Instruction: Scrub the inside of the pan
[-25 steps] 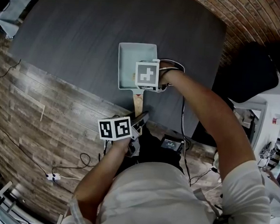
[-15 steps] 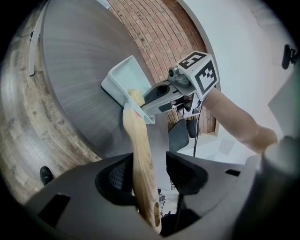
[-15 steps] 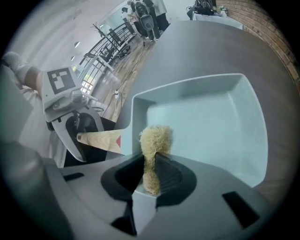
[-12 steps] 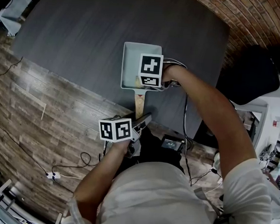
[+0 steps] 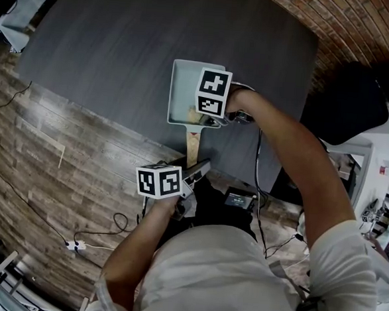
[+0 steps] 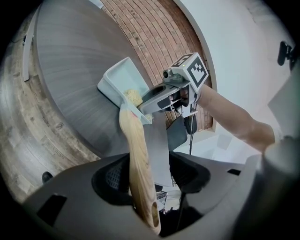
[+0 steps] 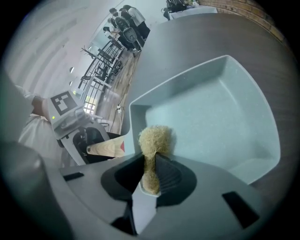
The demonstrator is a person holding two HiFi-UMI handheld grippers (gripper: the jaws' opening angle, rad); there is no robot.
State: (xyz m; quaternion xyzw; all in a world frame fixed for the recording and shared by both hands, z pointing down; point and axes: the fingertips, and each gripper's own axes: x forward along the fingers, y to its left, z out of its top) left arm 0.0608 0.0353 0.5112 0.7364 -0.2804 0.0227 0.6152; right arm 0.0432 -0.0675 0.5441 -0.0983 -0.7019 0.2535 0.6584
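While scrubber (image 7: 155, 140) is fibrous, pan (image 7: 211, 108) is smooth.

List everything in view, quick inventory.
Table: one, dark grey, centre.
Pan: one, pale blue-green, square, on the table.
Handle: one, light wood, on the pan, pointing at the person.
Scrubber: one, beige, fibrous, over the pan's near edge.
Chair: one, black, right of the table.
Floor: wood planks, left.
Left gripper: grey, jaws have just been opening, handle between them, unclamped.
Right gripper: grey, shut on the scrubber.
Arms: two, bare, bottom.
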